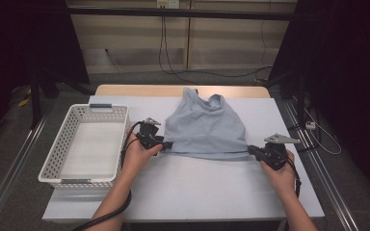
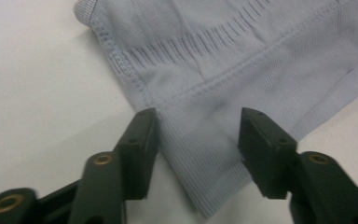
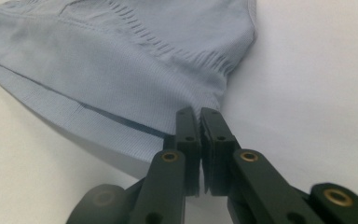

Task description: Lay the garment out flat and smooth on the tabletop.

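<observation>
Basket: white perforated basket (image 1: 84, 144) sits on the worktop's left edge, overhanging it, with a bare floor inside.
Left hand: my left hand (image 1: 137, 156) rests just right of the basket, at the top's lower left corner.
Left gripper: my left gripper (image 2: 198, 133) has its jaws spread wide, one on each side of the ribbed hem corner, cloth lying between them but not pinched.
Top: pale blue sleeveless top (image 1: 206, 127) lies flat in the middle of the worktop (image 1: 197, 187), straps toward the far edge, hem toward me.
Right gripper: my right gripper (image 3: 200, 122) has its jaws pressed together on the hem's lower right corner, a sliver of cloth caught between them.
Right hand: my right hand (image 1: 282, 171) holds it near the worktop's right edge.
</observation>
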`<state>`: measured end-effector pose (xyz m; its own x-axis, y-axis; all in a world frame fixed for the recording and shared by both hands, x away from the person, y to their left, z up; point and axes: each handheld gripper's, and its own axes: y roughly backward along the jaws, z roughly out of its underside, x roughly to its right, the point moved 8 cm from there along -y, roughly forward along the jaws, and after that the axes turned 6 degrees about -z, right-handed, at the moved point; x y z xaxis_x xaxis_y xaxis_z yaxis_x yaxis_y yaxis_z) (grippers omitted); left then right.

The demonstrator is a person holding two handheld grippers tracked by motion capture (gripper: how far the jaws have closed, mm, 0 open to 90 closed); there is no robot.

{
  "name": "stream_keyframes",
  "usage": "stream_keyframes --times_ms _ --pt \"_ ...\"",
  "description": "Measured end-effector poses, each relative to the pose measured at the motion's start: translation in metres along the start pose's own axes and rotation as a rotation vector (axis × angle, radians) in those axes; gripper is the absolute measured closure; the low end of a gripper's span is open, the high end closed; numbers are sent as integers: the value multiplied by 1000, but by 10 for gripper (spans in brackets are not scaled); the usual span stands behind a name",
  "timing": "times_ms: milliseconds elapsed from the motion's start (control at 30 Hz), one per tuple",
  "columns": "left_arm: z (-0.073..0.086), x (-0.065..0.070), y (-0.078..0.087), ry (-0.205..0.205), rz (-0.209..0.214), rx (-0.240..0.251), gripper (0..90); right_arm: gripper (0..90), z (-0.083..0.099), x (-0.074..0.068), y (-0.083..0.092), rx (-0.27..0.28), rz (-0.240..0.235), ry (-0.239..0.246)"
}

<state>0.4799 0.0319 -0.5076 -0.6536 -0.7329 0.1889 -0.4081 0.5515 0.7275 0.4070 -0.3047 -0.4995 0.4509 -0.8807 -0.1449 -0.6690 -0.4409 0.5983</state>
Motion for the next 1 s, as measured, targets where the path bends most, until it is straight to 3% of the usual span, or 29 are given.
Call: stream_keyframes --times_ms 300,600,700,800,1000 --pt "5 -1 1 10 -2 -39 627 868 7 4 -3 -39 -7 -8" --pt "7 -2 1 18 -7 -30 669 822 14 5 -8 -77 -15 -21" --pt "8 -2 2 22 -16 -41 695 767 14 5 -7 -77 -3 -11" --pt "9 -2 2 24 -25 -47 734 652 13 6 -7 -79 15 -9" --pt "10 1 4 39 -33 -75 836 560 4 8 -3 -16 23 -65"
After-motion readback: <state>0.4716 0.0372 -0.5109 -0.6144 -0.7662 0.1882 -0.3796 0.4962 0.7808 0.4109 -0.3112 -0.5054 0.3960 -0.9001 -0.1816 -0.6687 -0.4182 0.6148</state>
